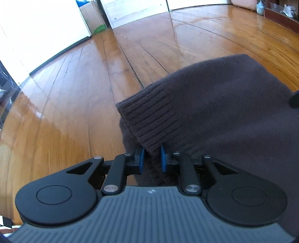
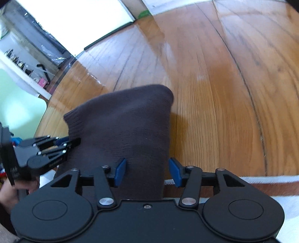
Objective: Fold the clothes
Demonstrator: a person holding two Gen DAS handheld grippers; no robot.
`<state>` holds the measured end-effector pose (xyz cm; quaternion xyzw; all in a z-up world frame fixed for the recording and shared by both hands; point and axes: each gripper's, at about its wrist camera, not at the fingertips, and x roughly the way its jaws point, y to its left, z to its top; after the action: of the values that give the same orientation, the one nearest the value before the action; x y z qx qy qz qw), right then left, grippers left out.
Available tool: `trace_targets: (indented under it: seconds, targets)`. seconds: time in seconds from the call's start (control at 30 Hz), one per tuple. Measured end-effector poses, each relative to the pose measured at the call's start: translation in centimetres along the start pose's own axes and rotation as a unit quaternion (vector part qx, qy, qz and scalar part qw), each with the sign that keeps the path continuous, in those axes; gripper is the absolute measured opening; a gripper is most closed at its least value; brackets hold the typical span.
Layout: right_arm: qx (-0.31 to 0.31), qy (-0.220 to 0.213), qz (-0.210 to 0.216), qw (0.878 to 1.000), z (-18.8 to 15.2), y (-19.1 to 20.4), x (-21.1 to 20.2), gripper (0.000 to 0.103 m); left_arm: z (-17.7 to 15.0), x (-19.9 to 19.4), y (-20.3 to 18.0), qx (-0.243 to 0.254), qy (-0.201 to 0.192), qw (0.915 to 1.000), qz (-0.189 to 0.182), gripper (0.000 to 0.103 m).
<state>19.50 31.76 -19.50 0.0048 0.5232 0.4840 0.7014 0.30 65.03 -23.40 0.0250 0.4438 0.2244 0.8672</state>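
A dark grey-brown knit sweater (image 1: 224, 104) lies on the wooden floor, its ribbed cuff (image 1: 149, 119) folded over toward the camera. My left gripper (image 1: 152, 158) has its blue pads close together, with the corner of the cuff pinched between them. In the right wrist view the sweater (image 2: 121, 121) runs as a folded band away from me. My right gripper (image 2: 147, 172) straddles that band with its jaws apart, and a gap shows beside the right pad (image 2: 174, 172). The left gripper (image 2: 72, 142) shows at the band's left edge.
Glossy wooden floor (image 1: 74, 93) surrounds the sweater. A white and brown rug edge (image 2: 261, 185) lies under my right gripper. A cardboard box (image 1: 93, 16) and white panels stand at the back. A person's hand (image 2: 7, 192) holds the left gripper. Shelves (image 2: 22, 63) stand far left.
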Motion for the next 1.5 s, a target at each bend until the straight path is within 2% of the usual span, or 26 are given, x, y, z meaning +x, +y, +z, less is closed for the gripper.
trace_targets:
  seconds: [0.13, 0.17, 0.23, 0.27, 0.3, 0.33, 0.37, 0.4, 0.43, 0.5, 0.53, 0.57, 0.7, 0.83, 0.9, 1.0, 1.1, 1.17, 1.23, 1.3, 1.33, 1.4, 1.43, 1.47, 1.5]
  targets:
    - [-0.018, 0.002, -0.022, 1.000, -0.2, 0.5, 1.5, 0.056, 0.2, -0.1, 1.2, -0.030, 0.010, 0.9994, -0.010, 0.021]
    - [-0.025, 0.001, -0.028, 0.999, -0.3, 0.8, 1.8, 0.056, 0.2, 0.2, 1.7, -0.047, 0.013, 0.9986, -0.018, 0.023]
    - [-0.041, 0.000, -0.037, 0.998, -0.4, 1.2, 2.4, 0.057, 0.1, 0.6, 3.6, -0.116, 0.018, 0.9913, -0.059, 0.024]
    - [-0.046, 0.000, -0.040, 0.998, -0.5, 1.2, 2.5, 0.062, -0.3, 0.6, 5.2, -0.163, 0.022, 0.9822, -0.091, 0.025]
    - [-0.048, -0.002, -0.042, 0.998, -0.6, 1.0, 2.5, 0.068, -1.0, 0.3, 7.0, -0.218, 0.029, 0.9671, -0.129, 0.025]
    - [-0.033, -0.007, -0.039, 0.999, -0.7, 0.6, 2.2, 0.068, -1.7, -0.4, 8.4, -0.261, 0.032, 0.9519, -0.157, 0.025]
    - [-0.016, -0.013, -0.036, 0.999, -1.0, 0.1, 1.7, 0.069, -2.7, -1.6, 9.4, -0.297, 0.028, 0.9374, -0.180, 0.024]
    - [0.010, -0.022, -0.027, 0.999, -1.4, -0.4, 0.8, 0.071, -3.7, -3.1, 10.2, -0.321, 0.020, 0.9277, -0.190, 0.024]
    - [0.037, -0.031, -0.016, 0.999, -2.0, -1.0, -0.3, 0.071, -4.8, -4.9, 10.4, -0.330, 0.009, 0.9244, -0.192, 0.026]
    - [0.085, -0.046, 0.019, 0.995, -3.7, -2.0, -2.4, 0.071, -7.0, -7.6, 10.2, -0.333, 0.003, 0.9215, -0.201, 0.037]
    - [0.100, -0.044, 0.034, 0.993, -4.8, -2.2, -3.2, 0.071, -8.3, -8.8, 10.0, -0.335, 0.003, 0.9191, -0.207, 0.046]
    - [0.106, -0.036, 0.044, 0.993, -6.1, -2.4, -3.8, 0.071, -9.6, -9.7, 9.6, -0.347, 0.009, 0.9138, -0.212, 0.052]
    - [0.103, 0.009, 0.072, 0.992, -10.7, -2.1, -5.5, 0.071, -13.8, -10.4, 8.0, -0.390, 0.078, 0.8846, -0.243, 0.053]
    - [0.127, 0.021, 0.109, 0.986, -12.3, -2.0, -5.2, 0.071, -13.6, -8.7, 6.1, -0.342, 0.131, 0.8867, -0.282, 0.050]
    - [0.141, 0.037, 0.121, 0.982, -12.5, -1.5, -4.0, 0.073, -13.7, -8.4, 5.7, -0.340, 0.136, 0.8890, -0.275, 0.050]
    - [0.123, 0.048, 0.108, 0.985, -13.0, -0.7, -3.3, 0.075, -14.7, -8.5, 6.1, -0.366, 0.147, 0.8741, -0.283, 0.054]
    - [0.096, 0.056, 0.097, 0.989, -13.1, 0.0, -3.1, 0.078, -16.0, -8.4, 6.2, -0.398, 0.166, 0.8585, -0.278, 0.063]
    - [0.078, 0.060, 0.093, 0.991, -13.0, 0.6, -3.1, 0.080, -16.5, -8.8, 6.4, -0.402, 0.169, 0.8558, -0.279, 0.063]
    - [0.065, 0.059, 0.095, 0.992, -13.2, 1.0, -2.9, 0.083, -16.0, -8.9, 6.2, -0.387, 0.165, 0.8665, -0.269, 0.065]
    - [0.054, 0.065, 0.103, 0.991, -13.5, 1.3, -2.7, 0.086, -15.8, -8.5, 5.8, -0.383, 0.163, 0.8678, -0.271, 0.069]
    - [0.052, 0.065, 0.106, 0.991, -13.6, 1.5, -2.7, 0.086, -15.6, -8.5, 5.7, -0.383, 0.157, 0.8674, -0.276, 0.075]
    - [0.057, 0.061, 0.108, 0.991, -13.7, 1.6, -2.5, 0.086, -14.7, -8.5, 5.0, -0.359, 0.147, 0.8810, -0.271, 0.076]
    - [0.059, 0.060, 0.108, 0.991, -13.6, 1.6, -2.2, 0.086, -14.3, -8.6, 4.7, -0.346, 0.143, 0.8875, -0.269, 0.063]
    - [0.057, 0.063, 0.104, 0.991, -13.3, 1.9, -2.0, 0.086, -13.9, -8.6, 4.4, -0.335, 0.137, 0.8934, -0.266, 0.046]
    - [0.053, 0.065, 0.099, 0.991, -13.1, 2.2, -1.8, 0.086, -13.4, -8.7, 3.8, -0.333, 0.127, 0.8972, -0.260, 0.042]
